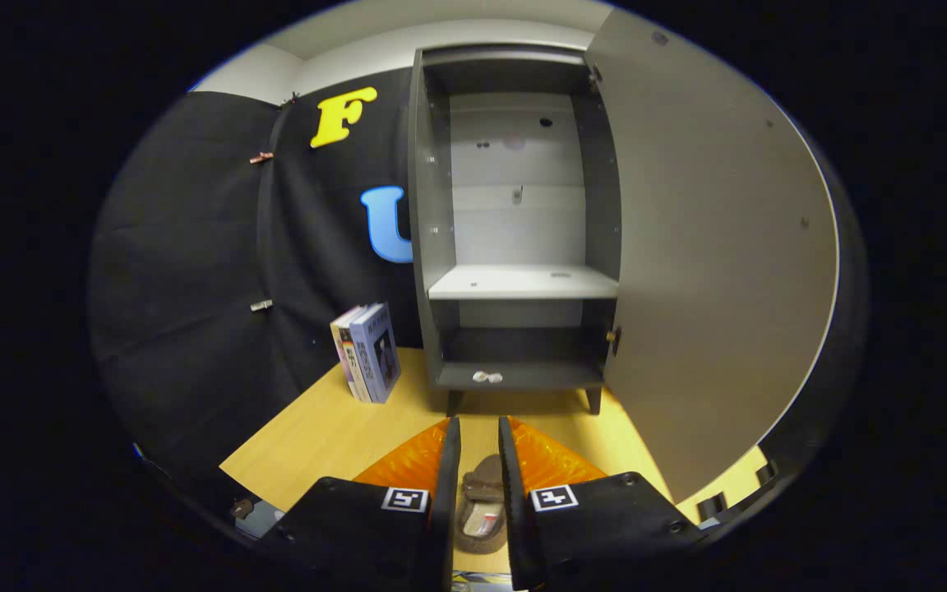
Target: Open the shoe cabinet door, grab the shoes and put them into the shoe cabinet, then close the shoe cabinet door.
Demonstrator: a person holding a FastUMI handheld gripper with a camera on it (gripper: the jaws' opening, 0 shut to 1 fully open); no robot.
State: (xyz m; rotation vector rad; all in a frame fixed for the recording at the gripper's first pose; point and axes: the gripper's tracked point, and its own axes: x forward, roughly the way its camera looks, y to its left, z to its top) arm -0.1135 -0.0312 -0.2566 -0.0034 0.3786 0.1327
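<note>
Gripper view: wooden floor point(334, 436), cabinet door point(712, 247) open.

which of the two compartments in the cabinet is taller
The upper compartment, above the pale shelf, is the taller; the lower compartment under it is short. The gripper fingers flank a brown shoe.

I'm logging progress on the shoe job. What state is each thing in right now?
Shoe cabinet door: swung wide open.
Shoe cabinet: shelves hold no shoes.
Sandal: between the fingers, hanging above the table; grip contact unclear.
Gripper: fingers nearly together around the sandal.
Books: standing upright left of the cabinet.
</note>
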